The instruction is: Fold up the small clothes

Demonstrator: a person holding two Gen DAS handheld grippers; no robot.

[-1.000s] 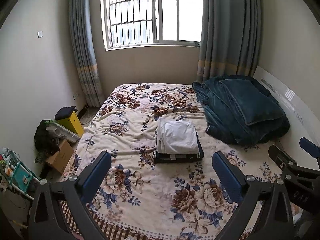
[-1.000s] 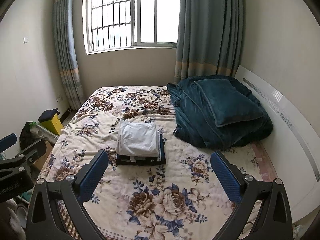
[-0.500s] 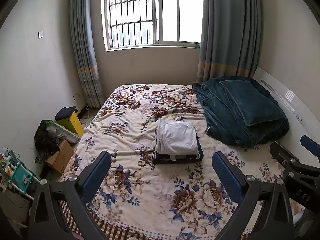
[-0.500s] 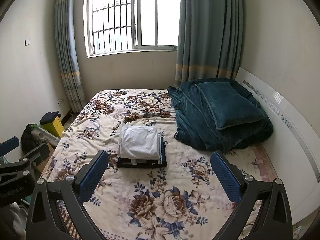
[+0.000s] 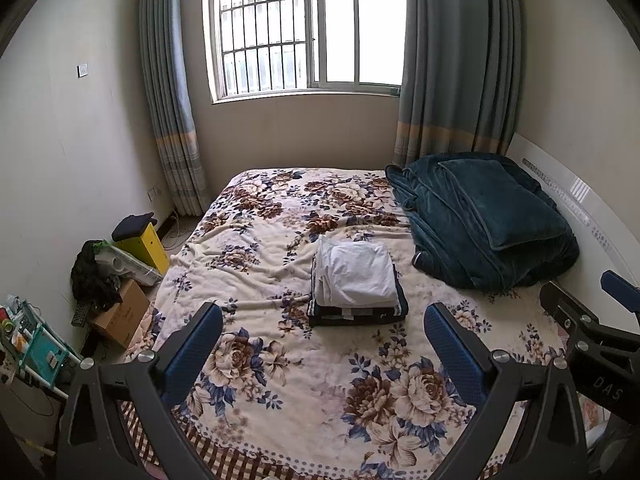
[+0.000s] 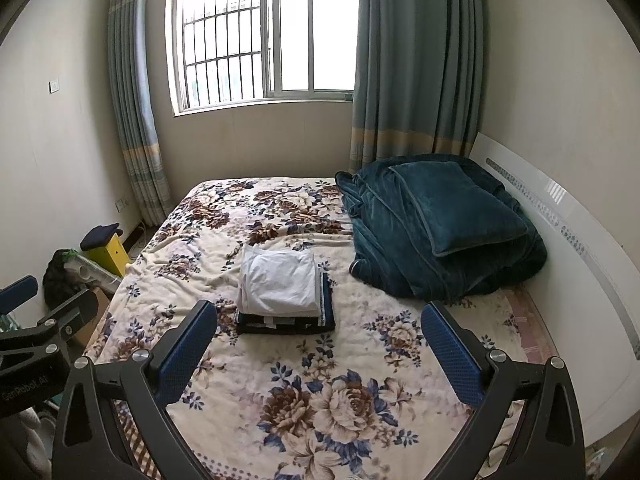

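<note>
Left wrist view: the left tongs [image 5: 323,332] fill the lower frame, their black angular arms ending in blue, finely dimpled pads [image 5: 192,350], spread wide apart and holding nothing. Between them, at mid-frame, the folded clothes stack [image 5: 357,285] sits on the bed [image 5: 280,380]: a smooth white garment [image 5: 358,274] folded to a soft rectangle on top, and a dark navy piece [image 5: 356,314] with a pale patterned edge beneath it. The bed cover is plush cream fabric printed with large brown and blue roses, creased near the stack. At right of centre a teal velvety blanket [image 5: 480,224] lies in a bulky folded heap. The right tongs [image 5: 600,320] enter at the right edge as black metal with a blue tip; whether they are spread cannot be told here. At the left edge a yellow box [image 5: 146,246] and a cardboard carton [image 5: 120,314] stand on the floor. Striped grey-blue curtains [image 5: 460,60] frame a barred window [image 5: 308,28] at the top.

Right wrist view: the right tongs [image 6: 318,334] occupy the bottom of the frame, blue textured pads [image 6: 450,354] spread wide, empty. The stack [image 6: 282,294] lies just above and between them, left of centre, the white layer [image 6: 278,282] rumpled at its near edge. The teal blanket [image 6: 440,224] rises at right, beside a glossy white headboard [image 6: 580,264]. The left tongs [image 6: 36,320] show at the left edge.
</note>
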